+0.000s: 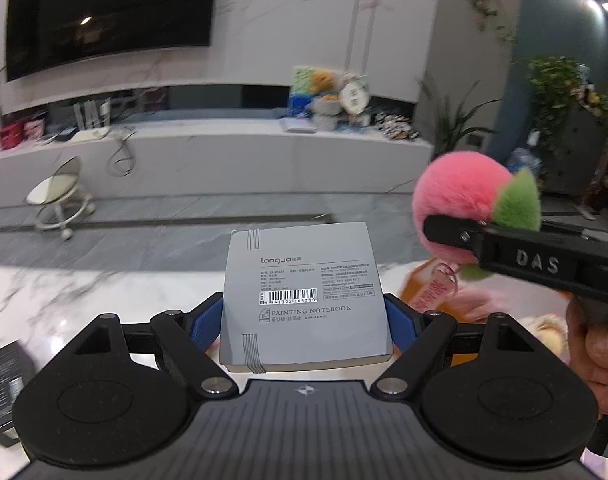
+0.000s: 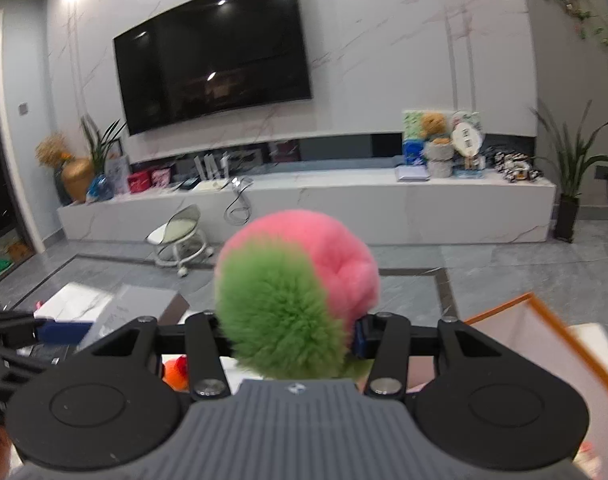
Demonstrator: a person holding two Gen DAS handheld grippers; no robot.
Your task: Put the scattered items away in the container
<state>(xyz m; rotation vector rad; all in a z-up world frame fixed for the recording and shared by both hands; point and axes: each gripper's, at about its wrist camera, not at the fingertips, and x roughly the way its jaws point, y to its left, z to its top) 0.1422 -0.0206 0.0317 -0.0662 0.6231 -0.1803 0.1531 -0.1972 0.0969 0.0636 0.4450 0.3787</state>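
Note:
My left gripper (image 1: 304,320) is shut on a grey painting notebook (image 1: 304,292), held flat above the white marble table (image 1: 43,300), back cover with barcode up. My right gripper (image 2: 291,332) is shut on a fluffy pink plush peach with a green leaf (image 2: 299,292), lifted in the air. The same plush (image 1: 460,208) shows in the left wrist view at the right, pinched by the right gripper's black fingers (image 1: 456,232). An orange-rimmed container (image 2: 544,336) lies low at the right; it also shows in the left wrist view (image 1: 424,284), below the plush.
A dark box (image 1: 3,384) sits at the table's left edge. An orange item (image 2: 175,372) lies under my right gripper. A white stool (image 2: 179,240) stands on the grey floor; a TV wall and long white cabinet (image 2: 304,208) lie beyond.

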